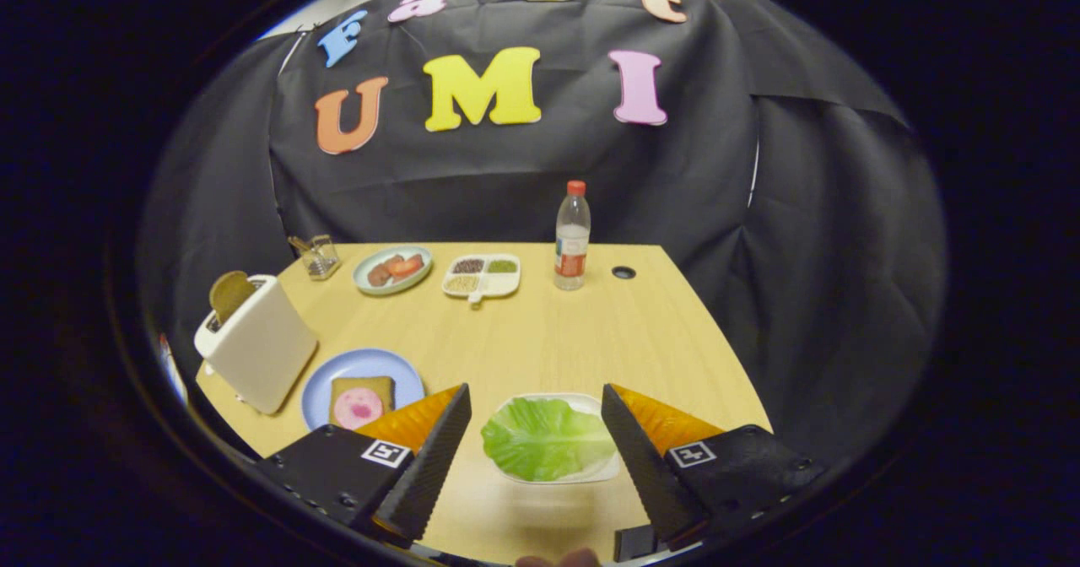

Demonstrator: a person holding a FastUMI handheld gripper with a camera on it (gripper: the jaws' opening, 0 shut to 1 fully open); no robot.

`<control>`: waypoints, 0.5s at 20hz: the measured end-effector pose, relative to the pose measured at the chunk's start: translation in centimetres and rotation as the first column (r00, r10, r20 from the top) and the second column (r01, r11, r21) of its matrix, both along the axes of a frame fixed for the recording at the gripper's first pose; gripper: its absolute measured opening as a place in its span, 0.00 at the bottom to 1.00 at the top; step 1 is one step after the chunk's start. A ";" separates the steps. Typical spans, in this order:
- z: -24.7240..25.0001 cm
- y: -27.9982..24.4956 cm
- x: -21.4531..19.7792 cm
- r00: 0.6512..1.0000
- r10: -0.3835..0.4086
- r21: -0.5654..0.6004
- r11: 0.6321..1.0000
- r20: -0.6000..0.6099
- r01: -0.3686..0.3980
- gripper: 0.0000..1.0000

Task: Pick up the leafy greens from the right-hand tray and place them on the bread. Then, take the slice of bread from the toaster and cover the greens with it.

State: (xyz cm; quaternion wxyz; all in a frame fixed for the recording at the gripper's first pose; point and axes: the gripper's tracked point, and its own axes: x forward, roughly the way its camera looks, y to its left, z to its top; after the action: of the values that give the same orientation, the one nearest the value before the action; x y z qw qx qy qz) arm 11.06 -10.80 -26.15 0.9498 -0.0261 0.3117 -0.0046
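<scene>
At the left end of the bench (540, 339) stood a white toaster (257, 352), tilted in the lens, with a brown slice of bread (230, 293) standing up out of its slot. Behind it, near the back edge, sat a small clear holder (319, 256); its contents were too small to identify. Just right of the toaster lay a blue plate (359, 369) carrying a square slice of bread (361, 398) topped with a round pink slice (358, 407). The left finger (426, 466) of the tongs (540, 445) overlapped the plate's near right side. Farther back were a pale green plate (392, 269) holding red and brown pieces, then a white divided dish (482, 278) with four compartments of dark, green and pale contents.

The tongs stood wide apart, clamped on nothing, hanging above the bench. Between the two fingers, and somewhat ahead of their tips, lay the leafy greens (547, 439), one broad lettuce leaf resting flat on a white tray (591, 472). The leaf was untouched by either finger. The right finger (645, 466) crossed the tray's right edge in the view.

Towards the back right stood a clear bottle (573, 235) with a red cap, upright, and just right of it a dark round hole (623, 272) in the bench surface.
</scene>
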 end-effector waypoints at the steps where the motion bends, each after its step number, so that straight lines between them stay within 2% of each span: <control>1: -1.4 -0.3 0.3 1.000 0.001 -0.001 1.000 -0.025 -0.001 0.95; 5: -7.2 -0.7 1.7 0.990 -0.007 0.007 1.000 -0.138 0.008 0.95; 10: -11.3 -1.0 2.8 0.983 -0.002 -0.017 1.000 -0.185 -0.001 0.96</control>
State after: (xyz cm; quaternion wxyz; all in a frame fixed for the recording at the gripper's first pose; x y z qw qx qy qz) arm 13.87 -11.75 -37.44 0.9164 -0.0346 0.3987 -0.0052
